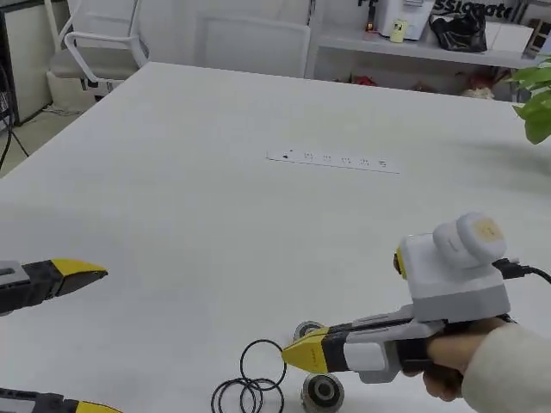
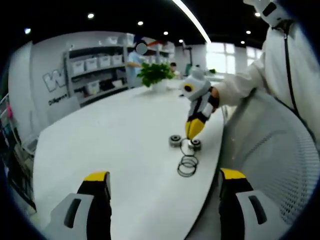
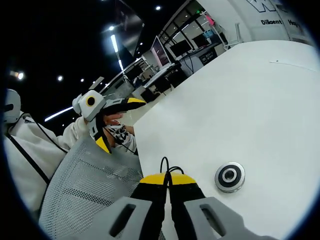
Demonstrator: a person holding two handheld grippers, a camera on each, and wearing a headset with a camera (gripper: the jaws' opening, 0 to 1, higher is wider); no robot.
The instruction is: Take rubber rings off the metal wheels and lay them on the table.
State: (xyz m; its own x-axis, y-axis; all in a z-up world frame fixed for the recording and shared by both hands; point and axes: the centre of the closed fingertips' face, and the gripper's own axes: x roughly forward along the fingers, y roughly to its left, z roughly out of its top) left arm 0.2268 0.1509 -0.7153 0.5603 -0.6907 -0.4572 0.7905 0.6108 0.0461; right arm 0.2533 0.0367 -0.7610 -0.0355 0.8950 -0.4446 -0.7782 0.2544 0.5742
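Observation:
My right gripper [image 1: 297, 353] hovers low over the white table [image 1: 215, 224] near its front edge, shut on a thin black rubber ring [image 1: 263, 361] that loops out from its yellow tips [image 3: 167, 179]. Several loose black rings [image 1: 244, 394] lie just left of it. One metal wheel [image 1: 307, 330] sits behind the tips and another [image 1: 323, 391] in front; in the right gripper view a wheel [image 3: 230, 177] lies beside the jaws. My left gripper [image 1: 86, 340] stands wide open at the far left, nothing between its jaws [image 2: 165, 176], facing the right gripper [image 2: 192, 134], wheels [image 2: 175, 140] and rings [image 2: 187, 166].
A flush socket strip [image 1: 331, 159] is set into the table's middle. A white chair [image 1: 95, 43] stands at the far left corner, a green plant [image 1: 538, 95] at the right edge, shelves [image 1: 413, 39] behind. A grey mesh chair [image 2: 280, 165] is close to the front edge.

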